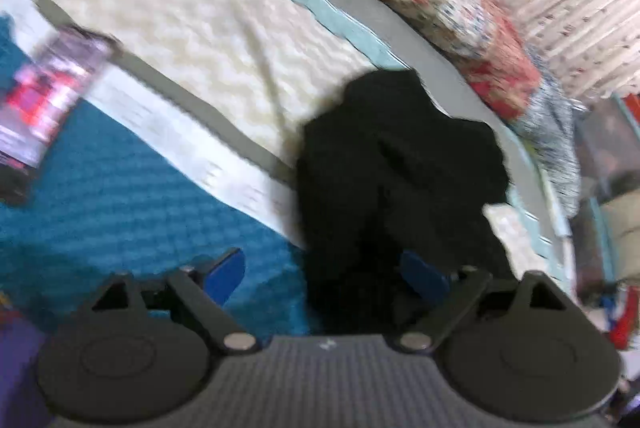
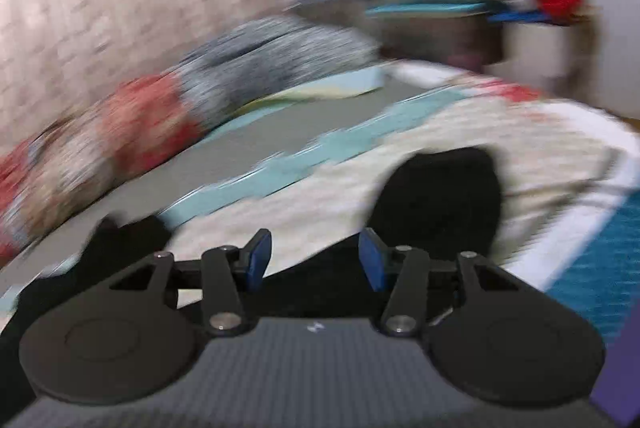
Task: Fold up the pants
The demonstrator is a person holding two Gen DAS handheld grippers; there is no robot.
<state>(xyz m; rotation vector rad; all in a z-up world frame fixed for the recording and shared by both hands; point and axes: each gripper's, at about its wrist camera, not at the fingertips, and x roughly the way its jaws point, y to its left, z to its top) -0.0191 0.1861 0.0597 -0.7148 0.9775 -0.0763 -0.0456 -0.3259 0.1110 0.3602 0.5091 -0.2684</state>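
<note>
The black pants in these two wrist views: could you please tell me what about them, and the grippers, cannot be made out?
- Left wrist view: the pants are a dark, bunched mass; legs, waistband and fold lines are lost to blur and blackness.
- Left gripper: cloth covers part of the right finger, so contact is unclear.
- Right wrist view: motion blur smears everything; the pants run under the right gripper, their extent hidden.
</note>
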